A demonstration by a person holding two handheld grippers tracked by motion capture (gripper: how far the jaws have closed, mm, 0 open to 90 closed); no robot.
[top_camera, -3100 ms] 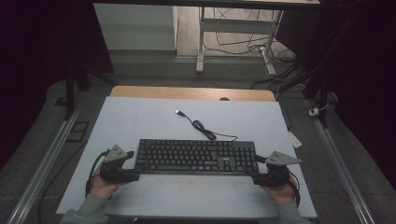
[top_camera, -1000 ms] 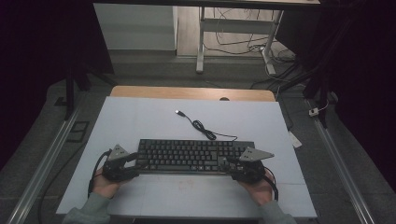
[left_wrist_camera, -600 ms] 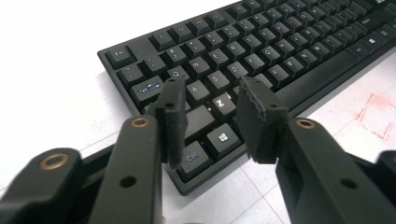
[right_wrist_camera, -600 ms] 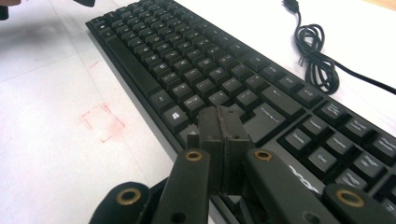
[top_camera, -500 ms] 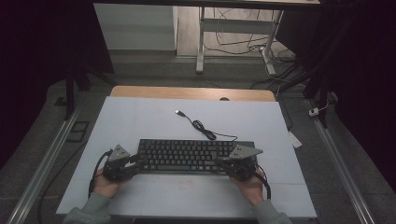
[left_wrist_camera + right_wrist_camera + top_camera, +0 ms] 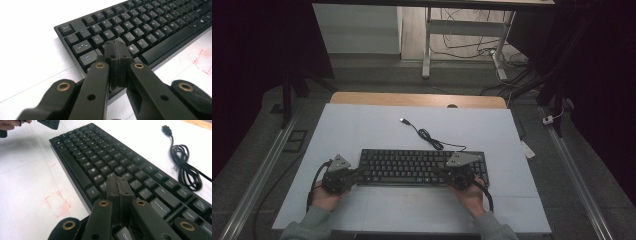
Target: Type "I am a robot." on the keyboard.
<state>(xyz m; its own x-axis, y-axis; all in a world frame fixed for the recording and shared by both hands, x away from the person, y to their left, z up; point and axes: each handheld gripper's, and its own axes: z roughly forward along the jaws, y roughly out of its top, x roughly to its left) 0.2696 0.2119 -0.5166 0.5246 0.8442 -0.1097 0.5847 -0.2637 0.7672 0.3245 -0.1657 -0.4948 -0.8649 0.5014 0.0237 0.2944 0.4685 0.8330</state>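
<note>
My table (image 6: 362, 125) has a pale sheet over it – bare wood shows along the far edge. On it lies the black keyboard (image 6: 412, 167), near me; its coiled cable (image 6: 427, 135) lies just behind the keyboard, plug loose.

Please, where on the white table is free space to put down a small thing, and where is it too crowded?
Free: the white table left of the cable behind the keyboard, the right far corner beyond the cable, and the strip in front of the keyboard between both hands. Crowded: both keyboard ends, where the left gripper and right gripper sit.
</note>
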